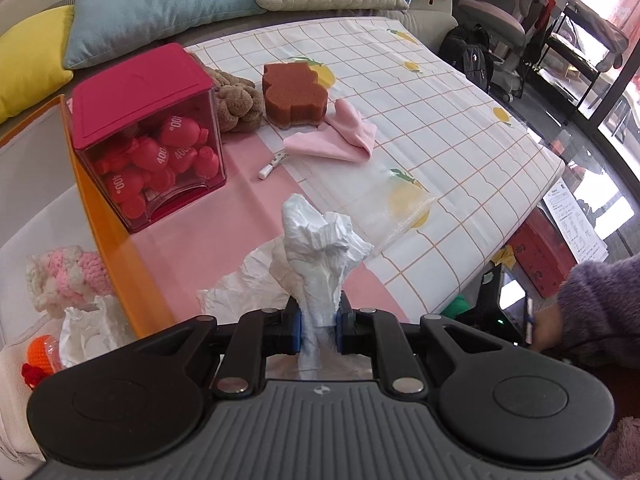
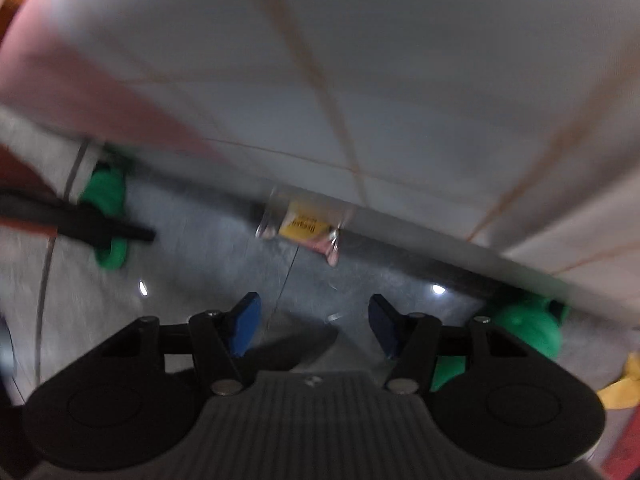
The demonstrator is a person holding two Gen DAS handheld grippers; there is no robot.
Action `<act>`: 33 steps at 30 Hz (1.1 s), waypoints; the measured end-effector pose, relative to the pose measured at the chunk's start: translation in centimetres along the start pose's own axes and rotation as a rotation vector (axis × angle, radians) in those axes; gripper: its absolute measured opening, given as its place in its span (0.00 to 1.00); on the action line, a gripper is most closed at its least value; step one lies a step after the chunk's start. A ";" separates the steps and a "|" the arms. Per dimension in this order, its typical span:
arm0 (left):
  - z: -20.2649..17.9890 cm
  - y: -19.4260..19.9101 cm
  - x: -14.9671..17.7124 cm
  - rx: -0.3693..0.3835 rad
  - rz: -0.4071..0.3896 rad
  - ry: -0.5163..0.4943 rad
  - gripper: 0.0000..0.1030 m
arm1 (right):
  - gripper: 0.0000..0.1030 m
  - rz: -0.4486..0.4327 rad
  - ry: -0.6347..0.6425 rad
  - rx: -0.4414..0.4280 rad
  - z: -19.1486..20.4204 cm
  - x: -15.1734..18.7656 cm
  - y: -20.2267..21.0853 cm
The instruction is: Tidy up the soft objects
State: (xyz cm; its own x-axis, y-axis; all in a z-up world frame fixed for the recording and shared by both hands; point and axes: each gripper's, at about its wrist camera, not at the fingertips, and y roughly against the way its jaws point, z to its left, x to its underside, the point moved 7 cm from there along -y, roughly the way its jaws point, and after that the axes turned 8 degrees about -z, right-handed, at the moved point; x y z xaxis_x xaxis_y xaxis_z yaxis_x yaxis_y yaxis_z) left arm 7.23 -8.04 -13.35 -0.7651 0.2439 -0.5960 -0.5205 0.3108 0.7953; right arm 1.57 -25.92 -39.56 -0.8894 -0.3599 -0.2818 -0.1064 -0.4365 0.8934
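Note:
My left gripper [image 1: 318, 326] is shut on a crumpled white tissue [image 1: 320, 240] that stands up between its blue pads above the pink part of the cloth. Farther back on the checked tablecloth [image 1: 460, 128] lie a brown sponge [image 1: 294, 94], a tan knitted lump [image 1: 236, 100] and a folded pink cloth [image 1: 340, 136]. My right gripper [image 2: 314, 320] is open with nothing between its blue pads [image 2: 244, 324]. It hangs low beside the table edge, over grey floor, in a blurred view. A small clear packet with a yellow label [image 2: 304, 226] lies on the floor ahead of it.
A red-lidded clear box [image 1: 148, 140] of red balls stands at the left. An orange-rimmed tray [image 1: 104, 216] holds pink-and-white yarn items [image 1: 68, 276] and tissue. A small white tube [image 1: 272, 166] lies mid-table. Cushions [image 1: 160, 4] line the back. Green objects [image 2: 108, 196] sit under the table. A purple sleeve [image 1: 600, 300] is at the right.

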 end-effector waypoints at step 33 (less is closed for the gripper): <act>-1.7 -7.7 -1.5 -0.120 0.212 -0.066 0.16 | 0.56 -0.110 0.143 -0.048 -1.6 2.9 -17.3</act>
State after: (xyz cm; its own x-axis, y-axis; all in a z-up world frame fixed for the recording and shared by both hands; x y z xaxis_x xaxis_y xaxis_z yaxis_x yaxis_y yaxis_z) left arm 11.77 -12.40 -18.39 -0.8373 0.3531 -0.4175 -0.3954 0.1364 0.9083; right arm 1.56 -20.72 -56.42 -0.8012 -0.4196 -0.4266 -0.1753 -0.5170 0.8379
